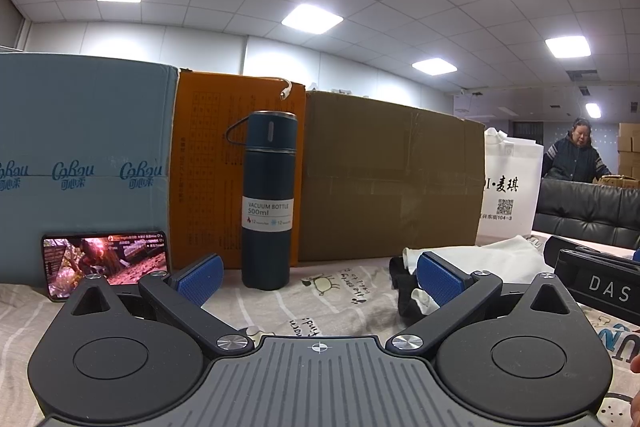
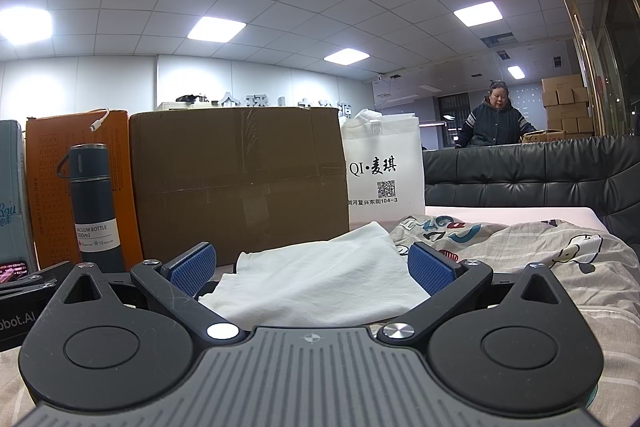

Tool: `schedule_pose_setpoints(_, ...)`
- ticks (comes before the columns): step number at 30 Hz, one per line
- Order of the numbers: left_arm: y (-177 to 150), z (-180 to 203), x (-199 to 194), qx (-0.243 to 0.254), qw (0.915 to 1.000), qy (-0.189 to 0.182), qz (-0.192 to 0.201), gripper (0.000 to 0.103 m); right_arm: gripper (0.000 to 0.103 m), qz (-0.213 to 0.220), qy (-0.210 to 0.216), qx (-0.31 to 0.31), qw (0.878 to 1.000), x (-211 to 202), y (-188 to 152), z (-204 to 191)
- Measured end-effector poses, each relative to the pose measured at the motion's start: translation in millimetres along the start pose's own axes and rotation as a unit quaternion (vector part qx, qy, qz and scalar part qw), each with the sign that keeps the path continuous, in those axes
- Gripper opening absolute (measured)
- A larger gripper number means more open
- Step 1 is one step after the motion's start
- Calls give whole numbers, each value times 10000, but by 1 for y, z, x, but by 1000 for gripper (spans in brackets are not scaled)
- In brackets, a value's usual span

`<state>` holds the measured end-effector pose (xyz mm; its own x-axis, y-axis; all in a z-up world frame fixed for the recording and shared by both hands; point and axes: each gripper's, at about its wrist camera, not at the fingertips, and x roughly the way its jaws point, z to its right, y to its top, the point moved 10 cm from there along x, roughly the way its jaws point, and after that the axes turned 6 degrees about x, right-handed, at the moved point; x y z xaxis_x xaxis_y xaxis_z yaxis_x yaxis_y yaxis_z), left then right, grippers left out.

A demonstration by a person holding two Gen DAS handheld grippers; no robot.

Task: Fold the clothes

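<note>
A white garment (image 2: 320,277) lies flat on the patterned bedsheet (image 2: 540,251), right in front of my right gripper (image 2: 316,267), which is open and empty with its blue pads either side of the cloth's near edge. In the left wrist view the same white garment (image 1: 488,257) lies to the right, with a black piece of clothing (image 1: 402,287) beside it. My left gripper (image 1: 320,277) is open and empty, low over the sheet (image 1: 332,291), with its right pad close to the black and white cloth. The right gripper's body (image 1: 600,285) shows at the far right.
A dark vacuum bottle (image 1: 267,199) stands ahead of the left gripper. Behind it are a blue box (image 1: 84,163), an orange box (image 1: 208,167) and a brown carton (image 1: 388,175). A phone (image 1: 106,261) leans on the blue box. A white bag (image 2: 384,171) and a black sofa (image 2: 532,171) stand at the right.
</note>
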<state>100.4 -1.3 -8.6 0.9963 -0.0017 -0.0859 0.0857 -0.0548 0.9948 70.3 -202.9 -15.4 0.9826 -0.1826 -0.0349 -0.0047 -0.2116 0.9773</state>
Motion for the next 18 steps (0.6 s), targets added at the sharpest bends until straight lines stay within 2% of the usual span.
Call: schedule_pose_setpoints(18, 1, -2, -1, -31, 10000, -8, -3, 103, 103, -33, 12, 4, 10000, 0, -1, 0)
